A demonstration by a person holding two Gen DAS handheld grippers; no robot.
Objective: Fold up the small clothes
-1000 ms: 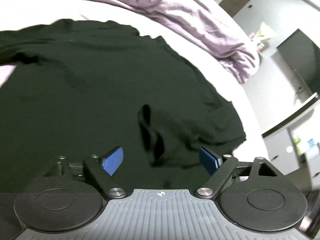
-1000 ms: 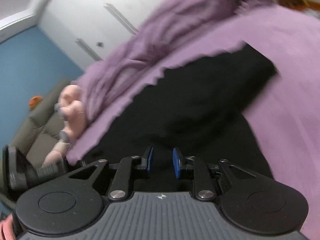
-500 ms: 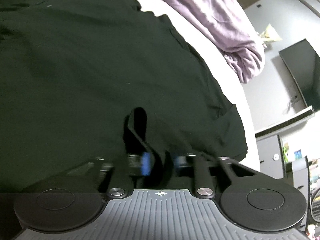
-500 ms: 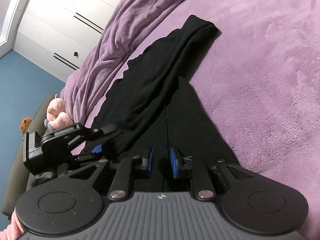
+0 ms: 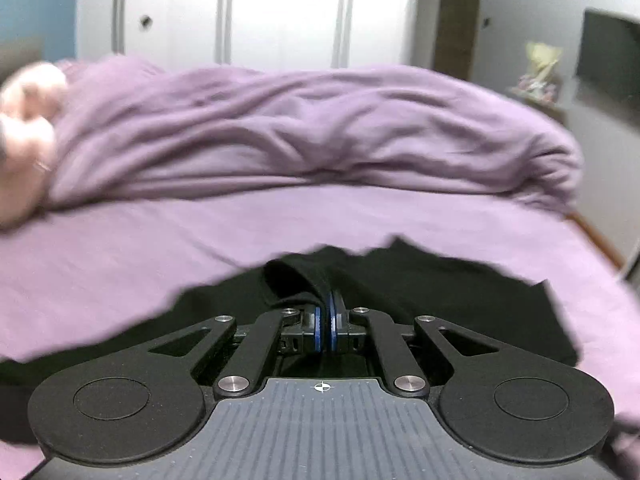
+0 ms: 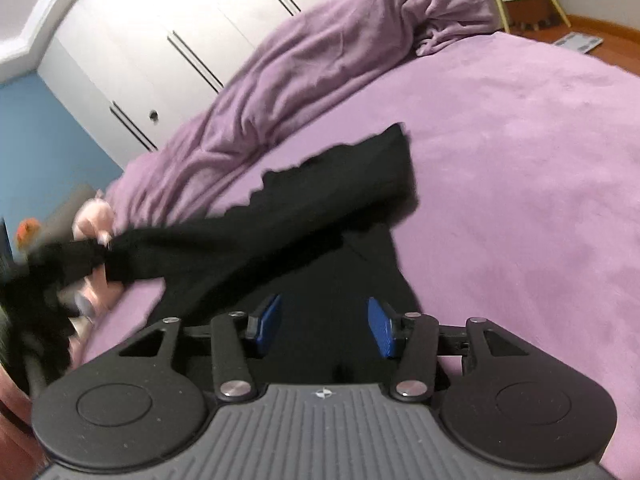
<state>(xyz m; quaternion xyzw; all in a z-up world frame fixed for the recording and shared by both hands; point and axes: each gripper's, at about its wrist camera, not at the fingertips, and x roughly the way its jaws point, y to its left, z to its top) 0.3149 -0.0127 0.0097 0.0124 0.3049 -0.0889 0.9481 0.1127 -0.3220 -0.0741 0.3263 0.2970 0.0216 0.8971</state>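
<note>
Since the earlier frame the left gripper [image 5: 329, 312] has clamped its blue pads on a fold of the black knit garment [image 6: 320, 216] and lifted it, swinging its view from cloth to the white wardrobe [image 5: 280, 12]; the right gripper [image 6: 325, 322] is opening, pads clear of cloth; the garment lies on the purple bedsheet [image 6: 520, 184], its long axis running from the near left, where it is raised, diagonally away to the right; a rumpled purple duvet [image 5: 312, 136] lies beyond.

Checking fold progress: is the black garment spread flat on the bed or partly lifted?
Partly lifted. The left gripper is shut on a fold of the black garment, pulling one part off the bed.
</note>
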